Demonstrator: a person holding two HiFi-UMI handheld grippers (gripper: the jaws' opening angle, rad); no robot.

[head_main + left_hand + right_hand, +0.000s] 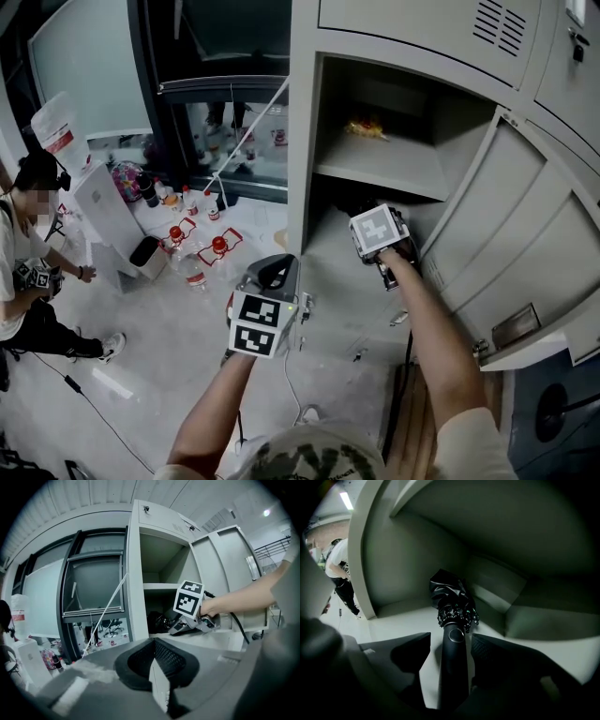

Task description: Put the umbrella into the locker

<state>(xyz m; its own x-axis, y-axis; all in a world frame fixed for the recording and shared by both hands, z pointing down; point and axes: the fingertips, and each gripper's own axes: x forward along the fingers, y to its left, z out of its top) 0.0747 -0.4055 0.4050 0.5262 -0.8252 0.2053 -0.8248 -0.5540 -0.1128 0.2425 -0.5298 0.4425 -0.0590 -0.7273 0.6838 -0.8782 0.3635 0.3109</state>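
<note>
Lying inside the locker [305,141], the black umbrella [452,616] sits between the wide-spread jaws of the right gripper [451,639]; the left gripper [153,643], jaws together, hangs near, outside.

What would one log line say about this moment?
umbrella: lying in locker, below shelf | right tool: open, handle between jaws | left tool: shut, empty

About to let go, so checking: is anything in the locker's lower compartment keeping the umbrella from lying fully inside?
Nothing visible does. The umbrella already lies on the floor of the lower compartment, folded end toward the back corner. The right gripper has its jaws apart either side of the handle.
</note>
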